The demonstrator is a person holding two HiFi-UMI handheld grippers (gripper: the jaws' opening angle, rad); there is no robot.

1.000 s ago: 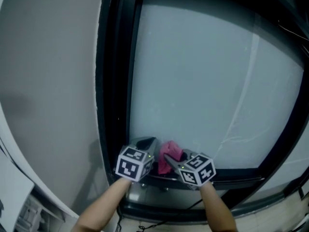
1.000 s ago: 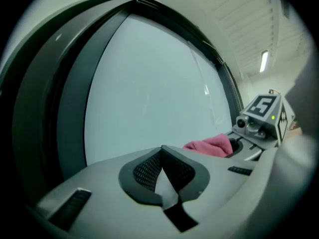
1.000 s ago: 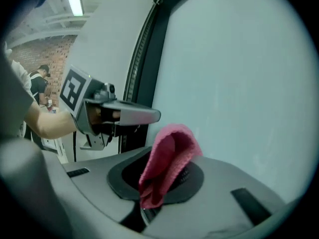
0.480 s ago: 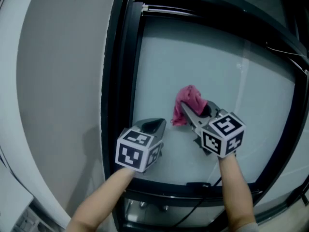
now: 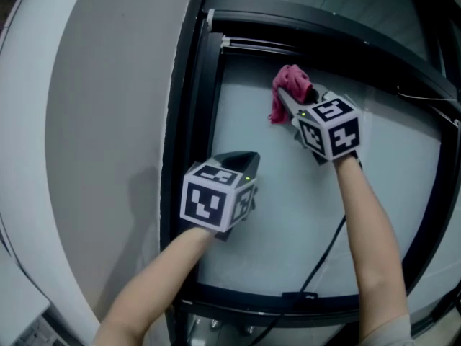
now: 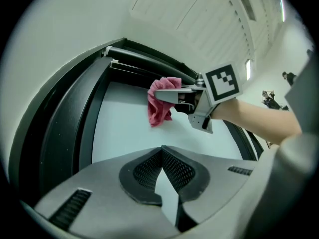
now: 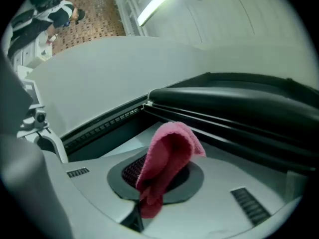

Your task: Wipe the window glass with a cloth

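Note:
The window glass (image 5: 288,207) is a pale pane in a black frame (image 5: 193,121). My right gripper (image 5: 292,99) is high on the pane, just under the frame's top bar, shut on a pink cloth (image 5: 289,86) that lies against the glass. In the right gripper view the cloth (image 7: 167,161) hangs folded over the shut jaws, with the top bar (image 7: 234,101) close ahead. My left gripper (image 5: 243,163) hovers lower left over the glass, shut and holding nothing. The left gripper view shows the cloth (image 6: 160,107) and right gripper (image 6: 172,94) above its own touching pads (image 6: 144,171).
A grey wall (image 5: 108,121) runs along the left of the frame. A black cable (image 5: 325,254) hangs from the right gripper down past the bottom sill (image 5: 288,301). Ceiling strip lights (image 7: 159,1) and distant people (image 7: 45,11) show behind.
The right gripper has carried the pink cloth up the glass from the bottom sill to near the top bar. The left gripper rose slightly and stayed shut.

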